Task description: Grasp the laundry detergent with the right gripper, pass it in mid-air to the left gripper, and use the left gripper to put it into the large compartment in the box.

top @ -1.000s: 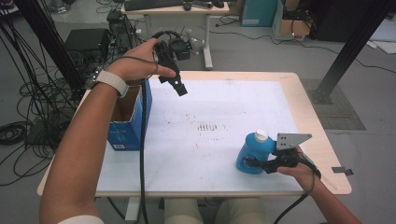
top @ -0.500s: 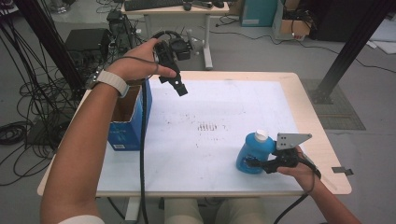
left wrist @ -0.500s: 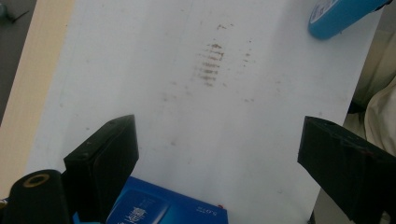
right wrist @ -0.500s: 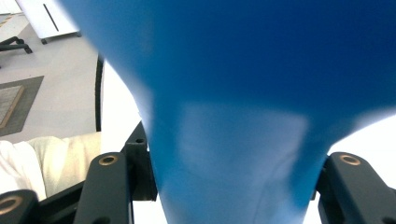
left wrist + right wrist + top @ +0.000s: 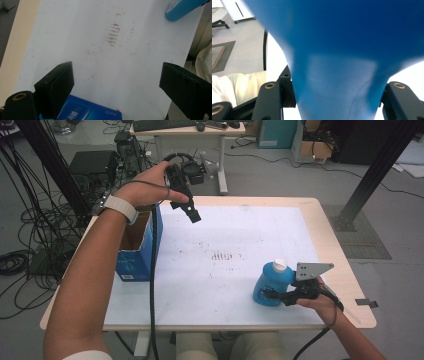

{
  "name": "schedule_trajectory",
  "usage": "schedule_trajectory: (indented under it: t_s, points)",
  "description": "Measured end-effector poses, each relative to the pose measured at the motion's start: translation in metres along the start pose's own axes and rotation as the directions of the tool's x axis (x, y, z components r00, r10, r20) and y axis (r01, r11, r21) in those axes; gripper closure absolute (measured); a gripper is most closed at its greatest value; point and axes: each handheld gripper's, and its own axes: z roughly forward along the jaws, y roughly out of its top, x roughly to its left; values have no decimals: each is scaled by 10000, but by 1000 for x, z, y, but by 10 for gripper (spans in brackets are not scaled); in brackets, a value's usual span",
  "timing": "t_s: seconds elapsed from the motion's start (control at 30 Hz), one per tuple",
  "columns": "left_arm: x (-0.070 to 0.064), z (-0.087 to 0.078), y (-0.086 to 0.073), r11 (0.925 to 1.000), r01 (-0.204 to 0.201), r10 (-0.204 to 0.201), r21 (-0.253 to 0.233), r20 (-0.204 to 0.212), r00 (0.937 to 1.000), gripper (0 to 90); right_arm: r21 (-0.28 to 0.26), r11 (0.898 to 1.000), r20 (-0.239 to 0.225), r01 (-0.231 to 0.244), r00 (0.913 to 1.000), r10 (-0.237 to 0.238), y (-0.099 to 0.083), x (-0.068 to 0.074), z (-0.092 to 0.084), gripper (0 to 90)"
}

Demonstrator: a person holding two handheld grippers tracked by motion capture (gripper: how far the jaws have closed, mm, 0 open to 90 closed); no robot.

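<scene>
— What's the setting?

— Grey flooring strewn with black cables surrounds a pale wooden surface (image 5: 330, 227) topped by a white mat (image 5: 240, 235), which carries a patch of brownish smudges (image 5: 225, 256) near its middle. Beyond the far edge stands a second desk with a keyboard on it.

— Where is the bottle?

— A bright blue plastic bottle with a white cap (image 5: 271, 281) stands upright on the mat, on the near right side of the smudges and close to the surface's near edge. In the right gripper view its blue body (image 5: 342, 50) takes up most of the frame, narrowing between the two black jaws.

— So it is gripped?

— Yes. The right gripper (image 5: 280, 296) comes in level from the bottle's right, its jaws pressed against the lower part of the bottle on both sides. The grey three-cornered plate sits just right of the cap.

— And the other hand?

— The left gripper (image 5: 192, 215) hangs in the air well apart from the bottle, over the mat's far left part, tilted downward. Its jaws stand wide with nothing between them. Below it, at the mat's left edge, stands an open blue cardboard box (image 5: 137, 250); its printed blue edge (image 5: 85, 112) shows in the left gripper view, probably a top flap, though the picture is too cropped to be sure.
</scene>
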Motion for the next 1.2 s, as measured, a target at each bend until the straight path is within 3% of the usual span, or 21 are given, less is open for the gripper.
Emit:
schedule_trajectory:
  t_s: [1.2]
  points:
    - [1, 0, 0, 10000, -6, 6, -6, -18, 10000, 126, -21, 10000, -25, -20, 10000, 20, 0, 0, 0, 417]
